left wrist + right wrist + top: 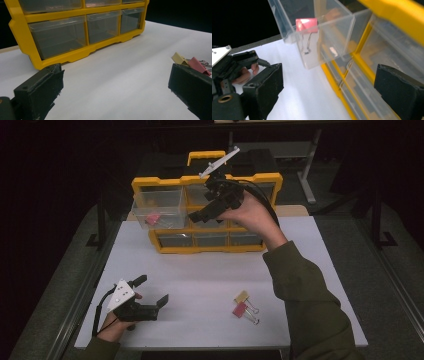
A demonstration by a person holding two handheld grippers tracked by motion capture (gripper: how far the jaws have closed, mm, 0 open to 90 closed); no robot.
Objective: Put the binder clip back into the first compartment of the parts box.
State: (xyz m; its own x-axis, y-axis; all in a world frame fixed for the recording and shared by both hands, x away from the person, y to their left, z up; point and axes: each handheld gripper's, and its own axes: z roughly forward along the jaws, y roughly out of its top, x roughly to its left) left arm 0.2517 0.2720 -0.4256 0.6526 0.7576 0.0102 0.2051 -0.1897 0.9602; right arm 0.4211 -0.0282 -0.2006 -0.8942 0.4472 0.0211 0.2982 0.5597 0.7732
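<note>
Yellow drawer cabinet (pixel 206 215) stood at the far side of the white bench (pixel 210 285). Its top-left clear drawer (pixel 159 207) was pulled out, and a pink binder clip (pixel 152 218) lay inside it. The right claw (pixel 200 215) hovered just beside that drawer in front of the cabinet, released, nothing between its jaws. The left claw (pixel 152 292) rested on the bench at the near left, released and empty. A cream clip (pixel 241 296) and another pink clip (pixel 240 309) lay together on the bench, near right.
</note>
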